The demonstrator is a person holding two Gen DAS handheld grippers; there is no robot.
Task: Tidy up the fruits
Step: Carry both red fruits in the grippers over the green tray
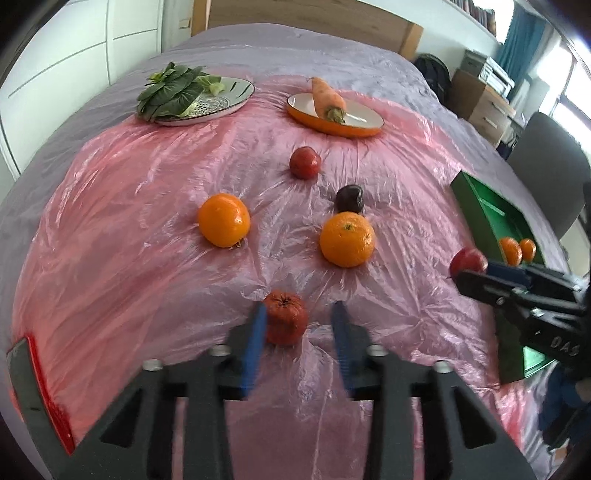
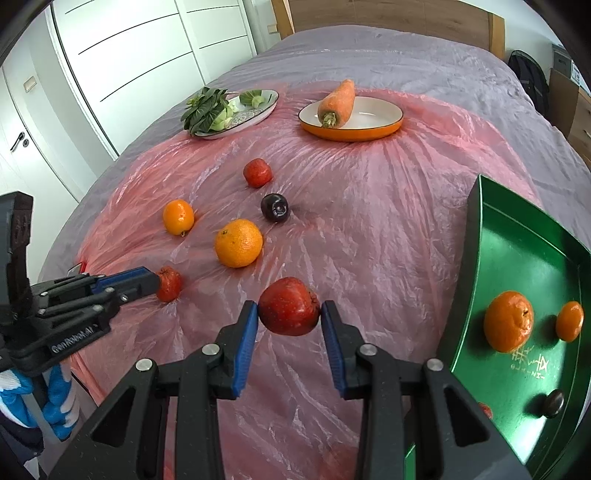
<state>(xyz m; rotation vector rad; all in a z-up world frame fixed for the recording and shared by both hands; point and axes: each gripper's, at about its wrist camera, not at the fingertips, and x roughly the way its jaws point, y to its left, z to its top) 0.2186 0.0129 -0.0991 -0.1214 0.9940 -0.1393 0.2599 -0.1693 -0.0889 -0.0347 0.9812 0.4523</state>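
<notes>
A thin, crinkled, glossy pink plastic sheet (image 2: 369, 229) is spread over matt grey cloth bedding (image 2: 369, 55). The green tray (image 2: 517, 258) appears as smooth, sheened metal. Glazed, glossy ceramic is noted on the orange-rimmed dish (image 2: 369, 129). A wooden headboard (image 2: 388, 14) is seen.

Bright, soft daylight; glare on crinkled pink plastic sheet (image 1: 147, 206) beyond the tongs; blurred left tong fingers (image 1: 255, 347); fisheye-bent, vignetted edges.

Landmark: tray (image 2: 491, 258). In it: two mandarins (image 2: 508, 320). Left of it: apple (image 2: 289, 306), oranges (image 2: 238, 242), plum (image 2: 274, 208). Farther behind, left: carrot (image 2: 338, 102) on plate (image 2: 373, 131).
</notes>
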